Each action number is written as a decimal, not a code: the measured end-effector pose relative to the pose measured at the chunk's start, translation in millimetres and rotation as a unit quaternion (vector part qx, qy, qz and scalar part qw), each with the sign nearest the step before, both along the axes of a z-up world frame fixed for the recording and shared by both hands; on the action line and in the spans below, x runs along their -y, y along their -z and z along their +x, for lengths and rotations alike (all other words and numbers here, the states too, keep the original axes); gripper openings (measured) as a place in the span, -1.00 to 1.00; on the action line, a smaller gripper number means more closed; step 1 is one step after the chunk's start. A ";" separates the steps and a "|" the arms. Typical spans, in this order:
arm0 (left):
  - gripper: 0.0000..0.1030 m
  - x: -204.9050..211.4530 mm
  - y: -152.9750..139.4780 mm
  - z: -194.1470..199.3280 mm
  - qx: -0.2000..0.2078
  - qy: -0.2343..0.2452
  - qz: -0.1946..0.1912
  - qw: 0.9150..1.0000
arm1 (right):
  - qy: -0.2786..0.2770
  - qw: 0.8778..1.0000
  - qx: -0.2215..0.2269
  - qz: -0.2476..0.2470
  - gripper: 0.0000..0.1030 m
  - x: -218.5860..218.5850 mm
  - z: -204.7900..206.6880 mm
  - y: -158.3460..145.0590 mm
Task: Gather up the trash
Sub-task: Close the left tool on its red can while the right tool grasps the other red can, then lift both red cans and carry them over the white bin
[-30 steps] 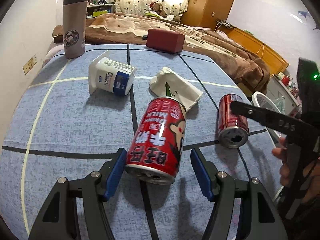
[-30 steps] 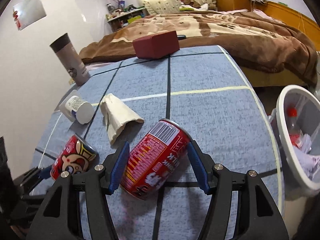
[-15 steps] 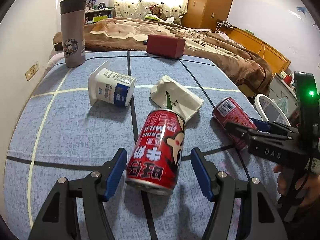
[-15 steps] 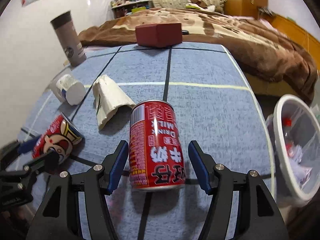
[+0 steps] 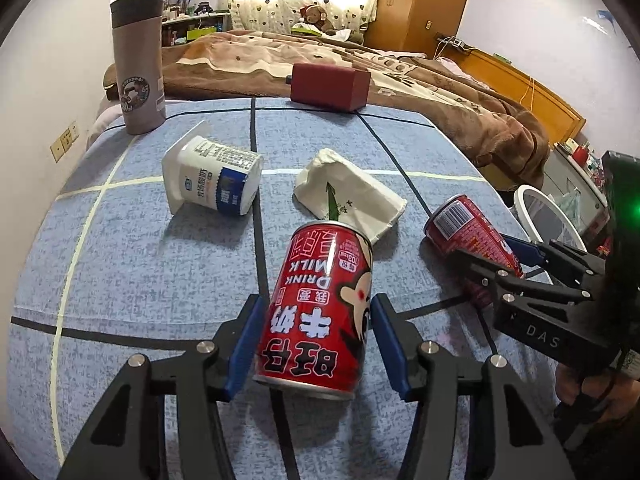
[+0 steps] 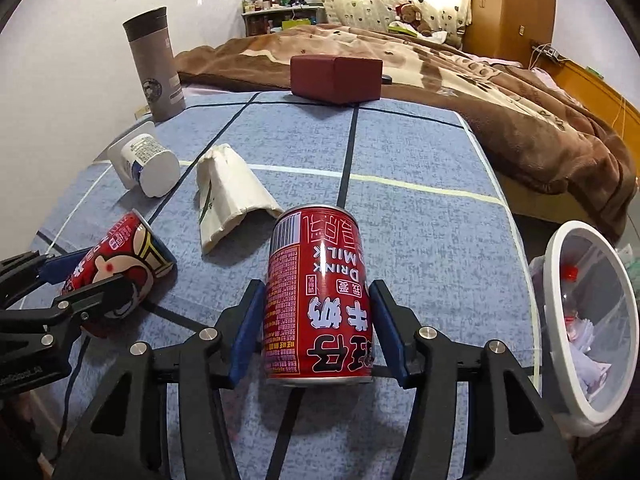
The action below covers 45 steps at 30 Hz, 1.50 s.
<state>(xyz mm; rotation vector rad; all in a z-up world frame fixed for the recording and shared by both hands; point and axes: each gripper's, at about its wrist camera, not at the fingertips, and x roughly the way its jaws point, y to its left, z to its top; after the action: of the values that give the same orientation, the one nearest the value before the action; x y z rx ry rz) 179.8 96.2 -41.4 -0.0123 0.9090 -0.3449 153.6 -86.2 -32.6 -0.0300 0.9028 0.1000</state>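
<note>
Two red milk cans lie on the blue tablecloth (image 5: 120, 264). The cartoon-face can (image 5: 316, 312) lies between the jaws of my left gripper (image 5: 316, 300), which are closing; the blue pads (image 5: 244, 344) touch its sides. The other can (image 6: 320, 300) is between the closing jaws of my right gripper (image 6: 316, 284), whose pads (image 6: 386, 332) meet its sides. Each view shows the other gripper beside it, around its own can (image 5: 468, 232) (image 6: 120, 272). A white yogurt cup (image 5: 216, 184) and a crushed paper cup (image 5: 348, 196) lie farther back.
A white-rimmed bin (image 6: 554, 300) with a clear liner and rubbish stands off the table's right edge. A grey thermos (image 5: 138, 60) stands at the back left, a dark red box (image 5: 328, 86) at the back edge. A bed with a brown blanket (image 6: 520, 100) lies beyond.
Both pairs of jaws have narrowed onto their cans. The right gripper has rolled, so its can, slanted a second ago, now runs straight along its fingers. Neither hand has shifted much.
</note>
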 end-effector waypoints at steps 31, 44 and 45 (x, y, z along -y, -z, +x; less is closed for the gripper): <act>0.07 26.7 -13.9 -7.1 0.019 -0.007 -0.006 1.000 | 0.014 0.998 0.025 0.047 0.05 24.2 -7.5 -9.6; 0.06 45.4 -27.1 -14.7 0.043 -0.003 -0.003 0.999 | 0.025 0.997 0.041 0.061 0.05 43.5 -14.0 -17.5; 0.06 48.1 -28.3 -15.3 0.045 0.001 -0.001 0.999 | 0.026 0.997 0.043 0.063 0.05 45.3 -15.0 -18.4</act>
<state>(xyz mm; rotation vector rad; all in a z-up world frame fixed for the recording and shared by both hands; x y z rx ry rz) 164.5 48.1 -13.0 0.0018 0.8194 -0.3449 138.6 -131.4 -14.2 0.1059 0.8090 0.1056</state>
